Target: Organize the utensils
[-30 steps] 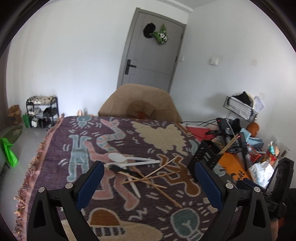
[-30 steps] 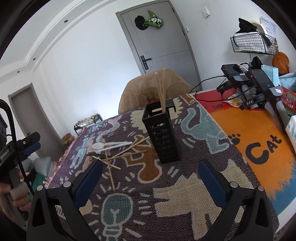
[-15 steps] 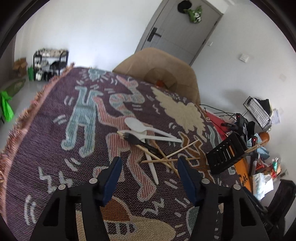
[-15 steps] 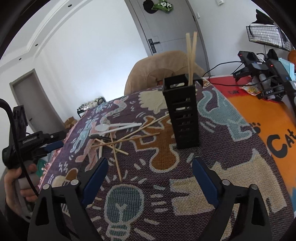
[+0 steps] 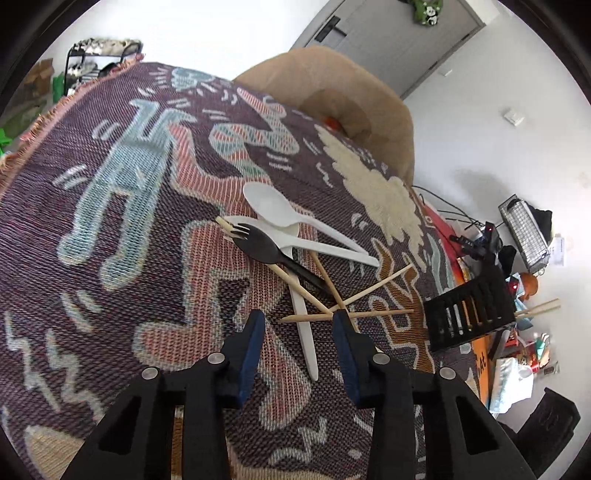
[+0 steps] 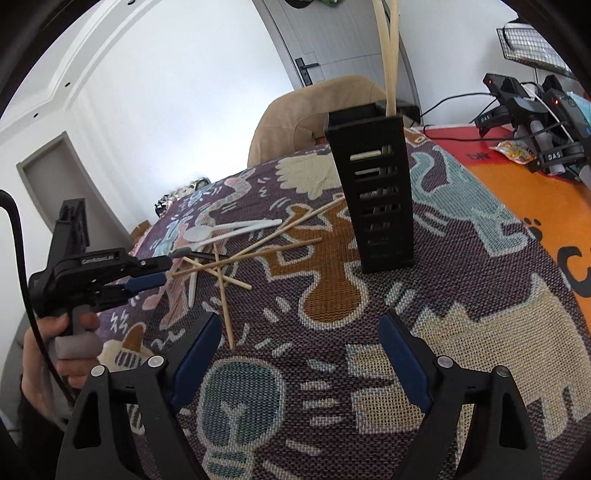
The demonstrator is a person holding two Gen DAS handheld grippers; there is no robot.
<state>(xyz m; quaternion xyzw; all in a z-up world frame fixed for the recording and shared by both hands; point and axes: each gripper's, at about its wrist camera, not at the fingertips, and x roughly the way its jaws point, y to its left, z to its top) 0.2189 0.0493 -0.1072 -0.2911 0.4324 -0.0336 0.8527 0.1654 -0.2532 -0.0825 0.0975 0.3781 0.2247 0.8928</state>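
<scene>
Utensils (image 5: 295, 254) piled on woven blanket (image 5: 129, 229); door (image 5: 388, 33) behind.

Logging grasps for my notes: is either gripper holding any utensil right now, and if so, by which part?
Nothing is held. The left gripper is open above the pile, either side of the white knife; the right gripper is open over bare cloth.

Black angular arms carry the left gripper (image 5: 298, 323), each finger (image 5: 251, 354) lined with a dark blue pad and fastened by round silver screws. The right gripper (image 6: 299, 332) is built alike. Beside it, a bare-skinned hand (image 6: 62, 354) is seen on a grey handle, a black cable looping past, white lettering on the body.
</scene>
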